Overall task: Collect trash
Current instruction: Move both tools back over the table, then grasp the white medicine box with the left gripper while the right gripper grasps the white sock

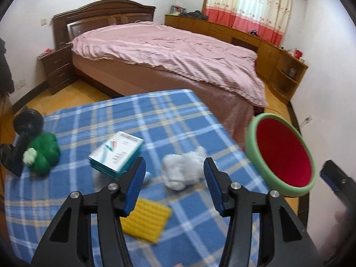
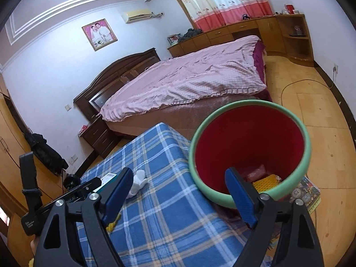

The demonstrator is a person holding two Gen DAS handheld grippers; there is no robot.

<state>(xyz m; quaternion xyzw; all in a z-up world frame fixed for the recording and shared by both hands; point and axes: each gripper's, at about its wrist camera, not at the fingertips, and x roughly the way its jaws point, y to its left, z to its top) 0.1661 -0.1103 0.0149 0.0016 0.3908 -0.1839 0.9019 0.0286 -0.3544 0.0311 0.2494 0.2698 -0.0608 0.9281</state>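
Note:
A crumpled white tissue [image 1: 183, 169] lies on the blue plaid cloth [image 1: 124, 120], just ahead of my open, empty left gripper [image 1: 174, 178]. A teal and white carton [image 1: 116, 152] lies to its left and a yellow sponge [image 1: 145, 220] lies under the left finger. A red bin with a green rim [image 1: 281, 153] stands off the table's right edge. In the right wrist view my right gripper [image 2: 178, 191] is open and empty, its right finger over the bin's near rim [image 2: 222, 198]. Inside the bin [image 2: 249, 138] lie a yellow piece [image 2: 267, 183] and a red wrapper [image 2: 255, 173]. The tissue [image 2: 138, 183] shows there too.
A green plush toy [image 1: 42, 155] and a black roller [image 1: 27, 123] sit at the table's left edge. A bed with a pink cover [image 1: 169, 53] stands behind the table. Wooden cabinets [image 1: 280, 60] line the far wall. A magazine [image 2: 307, 193] lies on the floor by the bin.

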